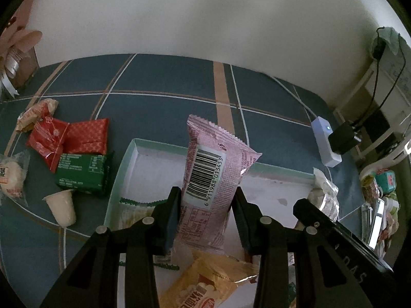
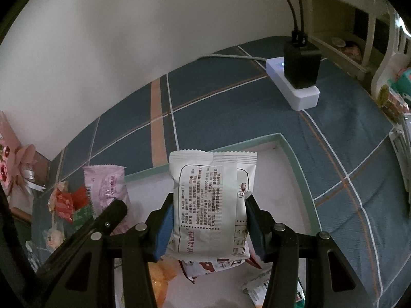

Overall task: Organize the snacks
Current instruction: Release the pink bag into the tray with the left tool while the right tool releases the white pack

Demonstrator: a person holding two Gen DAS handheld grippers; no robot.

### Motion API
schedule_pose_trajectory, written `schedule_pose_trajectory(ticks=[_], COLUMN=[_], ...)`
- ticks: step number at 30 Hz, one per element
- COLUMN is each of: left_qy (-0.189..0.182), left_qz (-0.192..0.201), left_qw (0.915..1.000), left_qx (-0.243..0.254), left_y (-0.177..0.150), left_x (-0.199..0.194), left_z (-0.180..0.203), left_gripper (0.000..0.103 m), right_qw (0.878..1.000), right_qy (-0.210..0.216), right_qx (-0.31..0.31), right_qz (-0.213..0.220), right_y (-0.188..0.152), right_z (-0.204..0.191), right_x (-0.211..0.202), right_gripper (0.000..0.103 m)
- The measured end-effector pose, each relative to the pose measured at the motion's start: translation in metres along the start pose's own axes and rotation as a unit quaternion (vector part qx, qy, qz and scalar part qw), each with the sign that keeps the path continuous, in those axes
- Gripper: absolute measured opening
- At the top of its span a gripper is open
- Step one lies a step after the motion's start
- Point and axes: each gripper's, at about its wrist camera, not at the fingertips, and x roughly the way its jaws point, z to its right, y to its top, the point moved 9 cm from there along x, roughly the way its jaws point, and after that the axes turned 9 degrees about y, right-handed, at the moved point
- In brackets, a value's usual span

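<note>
A: Grip status?
B: Left gripper (image 1: 205, 202) pinches the pink barcode packet (image 1: 213, 169); right gripper (image 2: 209, 218) pinches the white biscuit packet (image 2: 213, 200). Both packets are upright above the green-rimmed box (image 1: 123, 159), probably for lowering in.
A: Farther out?
B: Red and green packets (image 1: 77, 154) wait on the plaid cloth (image 1: 167, 82).

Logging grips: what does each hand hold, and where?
Left tongs pinch the pink packet by its lower sides; right tongs pinch the white packet likewise.

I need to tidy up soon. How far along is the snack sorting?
Several packets already lie in the box. The left gripper holds a pink packet over it; the right gripper holds a white packet. Red packets, a green packet and a cup remain on the cloth.
</note>
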Motion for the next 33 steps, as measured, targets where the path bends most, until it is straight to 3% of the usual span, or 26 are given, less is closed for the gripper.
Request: schedule_pose_trajectory(ticks=[13, 18, 23, 26, 31, 33], left_qy=[0.001, 0.007, 0.010, 0.016, 0.035, 0.035], left_qz=[-0.003, -0.002, -0.005, -0.005, -0.016, -0.022], left_qw=[1.0000, 1.0000, 0.9999, 0.9998, 0.9990, 0.9986], left_qx=[-0.002, -0.004, -0.004, -0.007, -0.023, -0.032], left_y=[0.001, 0.003, 0.004, 0.005, 0.003, 0.002], left_x=[0.001, -0.002, -0.002, -0.003, 0.001, 0.003], left_z=[-0.001, -0.006, -0.007, -0.010, -0.024, -0.028], left_gripper=[0.042, 0.056, 0.057, 0.058, 0.075, 0.076], right_qw=[1.000, 1.000, 1.000, 1.000, 0.999, 0.999], right_qy=[-0.005, -0.012, -0.013, -0.020, -0.045, -0.046], right_qx=[0.004, 0.009, 0.013, 0.012, 0.016, 0.017], right_qz=[-0.006, -0.008, -0.011, -0.011, -0.014, -0.016], right_y=[-0.001, -0.001, -0.002, -0.002, -0.002, -0.002], right_z=[0.001, 0.004, 0.005, 0.006, 0.015, 0.017], right_x=[0.004, 0.005, 0.007, 0.008, 0.008, 0.008], right_gripper=[0.055, 0.055, 0.056, 0.063, 0.084, 0.087])
